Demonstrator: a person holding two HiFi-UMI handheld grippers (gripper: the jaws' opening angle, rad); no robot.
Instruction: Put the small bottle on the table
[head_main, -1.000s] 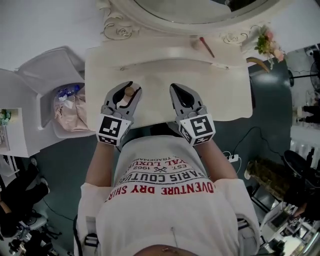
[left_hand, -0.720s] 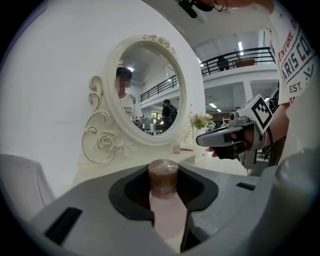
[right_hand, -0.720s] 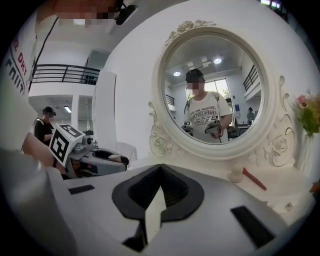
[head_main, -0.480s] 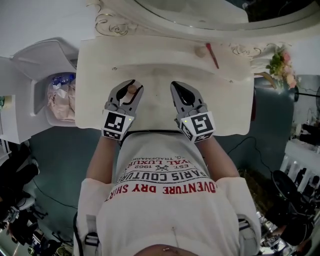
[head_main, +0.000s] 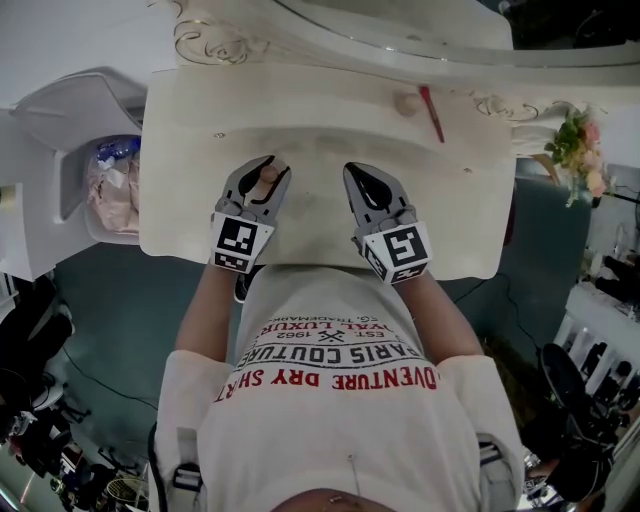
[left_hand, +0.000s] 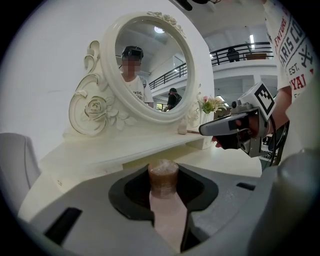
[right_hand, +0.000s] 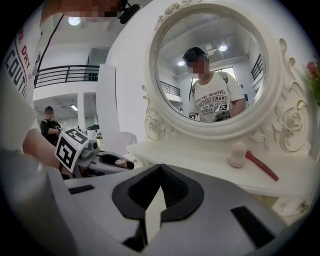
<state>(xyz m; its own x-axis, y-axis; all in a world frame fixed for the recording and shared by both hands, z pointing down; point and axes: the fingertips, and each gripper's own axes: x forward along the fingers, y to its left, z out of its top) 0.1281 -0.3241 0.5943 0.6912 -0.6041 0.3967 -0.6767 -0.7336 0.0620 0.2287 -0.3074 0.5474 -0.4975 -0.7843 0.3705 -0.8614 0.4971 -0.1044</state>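
Item, nearest: left hand-held gripper (head_main: 271, 166), jaws set at middling width and clamped on the small bottle (left_hand: 163, 176), its pale body between the pads and its brown cap showing in the jaw opening; grip unchanged over the past second. Item: right hand-held gripper (head_main: 357, 172), jaws drawn together, empty, alongside. Change noted: both have edged forward from the front rim over the cream tabletop (head_main: 455, 215). The bottle's base possibly hangs clear of the surface; contact cannot be made out. Reading: carry near done, lowering and release outstanding. Beyond: raised shelf (head_main: 320, 95) bearing a red stick (head_main: 432, 100); oval mirror (left_hand: 150, 65) behind.
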